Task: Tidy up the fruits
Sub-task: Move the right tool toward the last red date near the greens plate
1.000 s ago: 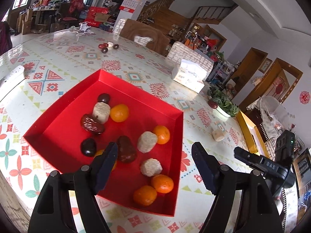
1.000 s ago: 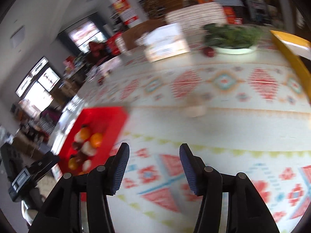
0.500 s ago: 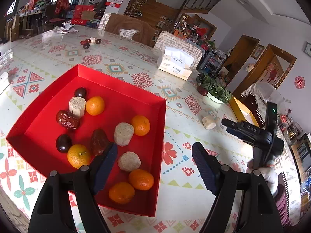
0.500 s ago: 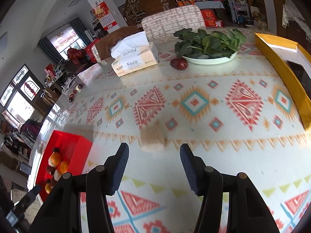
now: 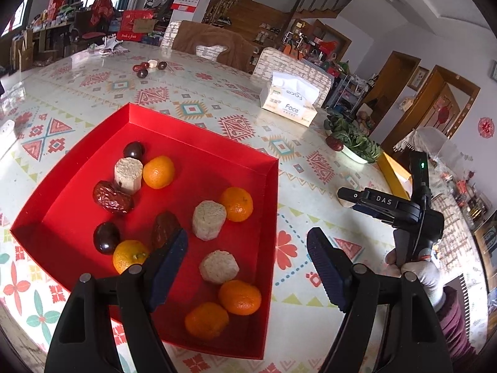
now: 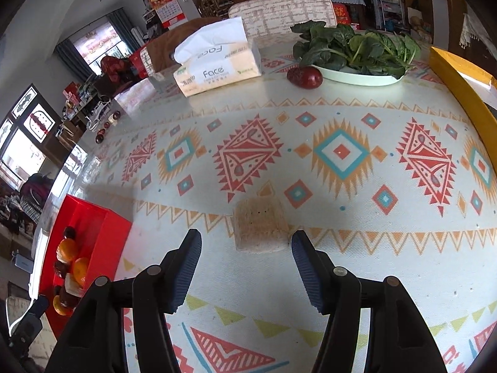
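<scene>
A cluttered living room lay behind the patterned tablecloth point(image 6: 341, 217), with a staircase and a wall calendar far off. My right tongs point(image 6: 245, 256) stood wide, nothing between them, and the pale sugarcane-like chunk point(image 6: 260, 227) lay on the cloth just ahead of their tips, touching neither pad. Beyond it sat a tissue box point(image 6: 217, 68), a red jujube point(image 6: 304, 77) beside a plate of spinach point(image 6: 357, 49), and a yellow tray edge point(image 6: 459, 87) off to my right. My left tongs point(image 5: 247, 256) were also spread wide and empty, hovering over the near corner of the red tray point(image 5: 198, 143). In that tray lay five mandarins point(image 5: 158, 171), three pale chunks point(image 5: 208, 219), and dark fruits I took for dates point(image 5: 111, 196), though I could not be sure. From the left view my right tongs point(image 5: 357, 200) showed ahead to the right.
</scene>
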Demonstrator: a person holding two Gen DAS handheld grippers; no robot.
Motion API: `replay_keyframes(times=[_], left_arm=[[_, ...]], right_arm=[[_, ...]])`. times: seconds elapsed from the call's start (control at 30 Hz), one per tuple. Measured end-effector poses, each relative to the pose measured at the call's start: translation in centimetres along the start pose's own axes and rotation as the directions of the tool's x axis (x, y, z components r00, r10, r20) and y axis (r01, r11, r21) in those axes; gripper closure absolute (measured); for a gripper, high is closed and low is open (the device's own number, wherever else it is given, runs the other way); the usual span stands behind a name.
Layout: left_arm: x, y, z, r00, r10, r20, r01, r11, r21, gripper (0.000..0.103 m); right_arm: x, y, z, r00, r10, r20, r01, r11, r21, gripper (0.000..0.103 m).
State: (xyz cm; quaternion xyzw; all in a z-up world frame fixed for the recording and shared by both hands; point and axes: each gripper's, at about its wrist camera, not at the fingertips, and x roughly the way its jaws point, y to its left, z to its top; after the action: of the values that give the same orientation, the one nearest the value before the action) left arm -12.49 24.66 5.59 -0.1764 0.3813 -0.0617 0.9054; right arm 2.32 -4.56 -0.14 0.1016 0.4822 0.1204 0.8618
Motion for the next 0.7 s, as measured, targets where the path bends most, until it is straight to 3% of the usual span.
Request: replay_keyframes(times=[0.13, 0.33, 0.57, 0.7], left_arm=[[-0.1, -0.3, 0.0, 0.999, 0.038, 0.016, -0.039, 0.999, 0.032, 0.025], [-0.5, -0.8, 0.4, 1.000, 0.019, 0.022, -0.020, 0.999, 0.050, 0.025], [-0.4, -2.3, 0.5, 0.995, -0.102, -0.003, 0.102, 0.993, 0.060, 0.025], [-0.9, -3.1, 1.2, 0.986, -0.164, -0.018, 0.165, 0.983, 0.080, 0.025]], right_arm=[[0.0, 0.1, 0.0, 1.000, -0.005, 0.002, 0.005, 1.000, -0.002, 0.037], [-1.1, -1.3, 1.1, 0.999, -0.030, 0.033, 0.029, 0.999, 0.020, 0.037], [-3.2, -3.2, 6.3, 0.986, -0.099, 0.135, 0.102, 0.995, -0.013, 0.037], [-1.2, -3.3, 10.1, 0.983, -0.122, 0.138, 0.132, 0.990, -0.058, 0.037]])
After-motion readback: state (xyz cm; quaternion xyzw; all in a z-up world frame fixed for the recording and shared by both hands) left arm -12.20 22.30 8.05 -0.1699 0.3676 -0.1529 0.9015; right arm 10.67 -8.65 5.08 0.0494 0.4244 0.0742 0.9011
